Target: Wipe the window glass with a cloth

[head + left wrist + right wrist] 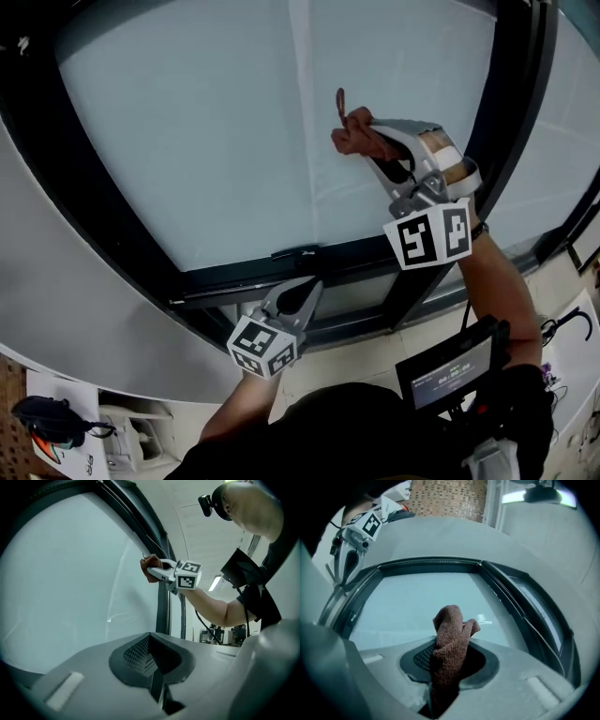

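Two grippers are seen, and one cloth. The right gripper (377,141) is raised in front of the window glass (197,141), and its jaws are clamped on the cloth (354,137). The cloth is a reddish-brown piece with a nubbly, towel-like weave, bunched into a lump with one thin corner sticking up. In the right gripper view the cloth (450,651) is seen pinched low between the grey jaws, with its folded top standing above them. It is held in the right part of the pane, near the frame's upright bar; whether it touches the glass cannot be told. The left gripper (306,285) is held low, just beside the bottom rail of the dark frame (234,274). Its jaws are brought together with nothing between them, and only a thin slit is left. The glass is pale, smooth and frosted-looking. One cube with black-and-white square markers (429,234) is carried on each gripper.
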A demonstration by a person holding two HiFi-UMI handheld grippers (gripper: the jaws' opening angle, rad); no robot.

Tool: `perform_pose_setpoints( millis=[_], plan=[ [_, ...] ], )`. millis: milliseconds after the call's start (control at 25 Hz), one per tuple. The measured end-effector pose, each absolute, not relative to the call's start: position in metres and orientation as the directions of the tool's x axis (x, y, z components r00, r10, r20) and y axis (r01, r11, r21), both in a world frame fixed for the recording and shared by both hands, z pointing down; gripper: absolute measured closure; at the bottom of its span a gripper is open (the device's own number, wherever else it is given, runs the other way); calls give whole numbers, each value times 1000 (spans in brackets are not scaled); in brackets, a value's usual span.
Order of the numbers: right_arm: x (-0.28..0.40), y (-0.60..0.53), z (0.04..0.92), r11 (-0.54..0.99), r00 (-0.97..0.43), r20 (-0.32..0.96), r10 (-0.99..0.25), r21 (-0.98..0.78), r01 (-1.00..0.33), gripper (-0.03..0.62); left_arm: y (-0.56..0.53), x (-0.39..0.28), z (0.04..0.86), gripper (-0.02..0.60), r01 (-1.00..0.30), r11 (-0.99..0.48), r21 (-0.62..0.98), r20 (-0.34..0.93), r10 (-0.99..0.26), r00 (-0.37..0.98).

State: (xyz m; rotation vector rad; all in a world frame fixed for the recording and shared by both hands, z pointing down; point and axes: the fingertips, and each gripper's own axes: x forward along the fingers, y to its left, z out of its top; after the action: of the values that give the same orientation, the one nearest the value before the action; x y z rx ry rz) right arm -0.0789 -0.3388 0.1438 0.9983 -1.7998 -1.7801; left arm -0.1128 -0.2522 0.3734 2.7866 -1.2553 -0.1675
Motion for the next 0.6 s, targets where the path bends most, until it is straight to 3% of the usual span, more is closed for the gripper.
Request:
perform_pose_setpoints(
  millis=[320, 600],
  plan=[
    [-100, -383, -6, -312, -611, -385, -692, 922, -227, 510, -265, -106, 386, 565, -767, -624, 148, -35, -779, 626],
    [-115, -404, -85, -504, -548, -527, -650, 838, -208, 511, -276, -121, 366, 565, -802, -580, 143, -78, -815, 575]
  ],
)
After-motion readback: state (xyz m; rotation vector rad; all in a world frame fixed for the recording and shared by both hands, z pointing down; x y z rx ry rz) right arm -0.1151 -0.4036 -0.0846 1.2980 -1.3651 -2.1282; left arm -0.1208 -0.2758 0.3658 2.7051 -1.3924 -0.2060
